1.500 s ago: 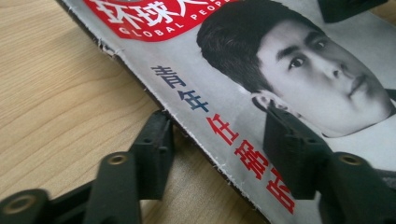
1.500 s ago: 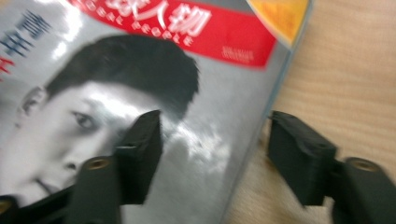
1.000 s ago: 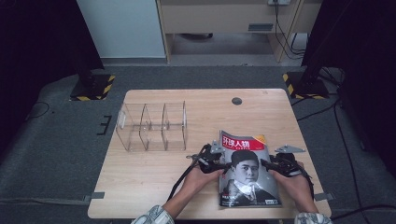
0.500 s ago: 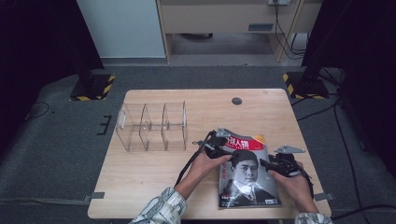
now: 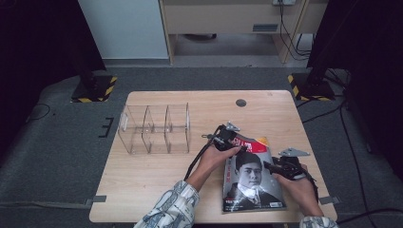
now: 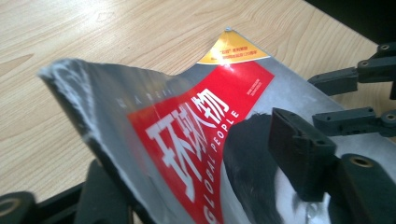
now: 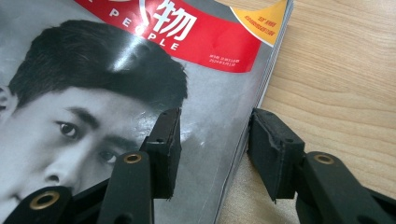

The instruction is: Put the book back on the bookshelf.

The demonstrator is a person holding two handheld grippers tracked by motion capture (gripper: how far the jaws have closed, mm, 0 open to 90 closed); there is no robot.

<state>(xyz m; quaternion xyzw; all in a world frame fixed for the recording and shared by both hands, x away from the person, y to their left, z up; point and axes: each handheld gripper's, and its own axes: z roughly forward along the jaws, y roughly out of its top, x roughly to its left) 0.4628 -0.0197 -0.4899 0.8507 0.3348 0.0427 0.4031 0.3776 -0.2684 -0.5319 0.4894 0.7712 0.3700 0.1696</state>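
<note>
While the magazine point(image 5: 252, 175) is lying at the near right of the counter point(image 5: 157, 175), the left claw point(image 5: 227, 141) is pinching its far-left corner and curling that corner up off the wood, so the step in hand looks like getting a lift started. The right claw point(image 5: 274, 167) is sitting at the magazine's right edge about midway along, jaws spread and straddling the page edge, not clamped yet. Judging by that, the next move is calling for the right claw to close on the stack of pages without letting any fan out, then both hands raising together so the cover isn't creasing further at the left corner; likely target is the clear divider rack point(image 5: 154, 128) standing well apart on the counter's left, though that's a guess. The high view is giving the layout: rack, magazine and both hands in relation. The left gripper view is showing what the high view is not: the bent cover point(image 6: 187, 121) arching over its lower jaw, upper jaw pressing on the dark portrait, and the other claw point(image 6: 359, 95) farther off. The right gripper view is showing the gap, one pad point(image 7: 166, 144) over the cover, the other pad point(image 7: 273, 149) over bare wood beside the page edges point(image 7: 252, 116).
</note>
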